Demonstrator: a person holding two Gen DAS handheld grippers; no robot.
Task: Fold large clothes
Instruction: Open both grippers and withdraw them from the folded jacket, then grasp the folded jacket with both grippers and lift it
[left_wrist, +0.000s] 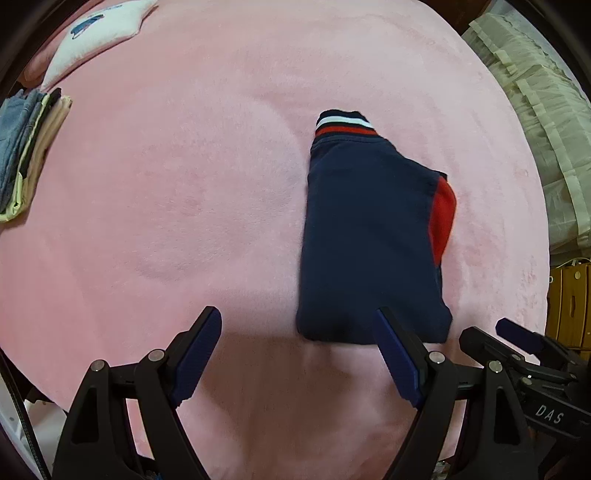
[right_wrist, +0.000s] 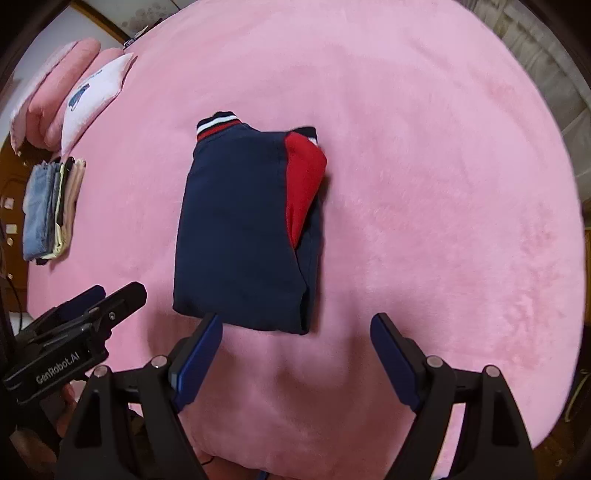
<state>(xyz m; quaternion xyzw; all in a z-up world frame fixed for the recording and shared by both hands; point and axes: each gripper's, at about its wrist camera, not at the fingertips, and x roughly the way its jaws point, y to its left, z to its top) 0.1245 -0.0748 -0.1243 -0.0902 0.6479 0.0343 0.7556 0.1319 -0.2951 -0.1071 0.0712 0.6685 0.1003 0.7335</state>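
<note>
The navy sweater (right_wrist: 243, 229) lay folded into a neat rectangle in the middle of the pink bed (right_wrist: 424, 184), its striped white-and-red ribbed band (right_wrist: 217, 127) at the far end and a red panel (right_wrist: 304, 177) showing along its right edge. Nothing was gripping it. The right gripper (right_wrist: 295, 354) hovered just short of the sweater's near edge, fingers (right_wrist: 195, 360) spread wide with only pink blanket between them, its left finger's tip overlapping the near hem in view, though whether it touched I couldn't tell. The left gripper (left_wrist: 299, 350) hung beside it, fingers (left_wrist: 397, 354) likewise spread and empty, its right finger reaching over the sweater's near corner (left_wrist: 369, 325) in that view. Each gripper showed up at the edge of the other's camera, side by side but apart. Out to the far left, a stack of folded clothes (right_wrist: 50, 210) sat near the bed's edge, denim on the outer side, and beyond it a white pillow (right_wrist: 94, 98) with a blue print leaned against pink pillows (right_wrist: 55, 99). Off to the right, pale ruffled fabric (left_wrist: 535, 122) ran along the bed.
</note>
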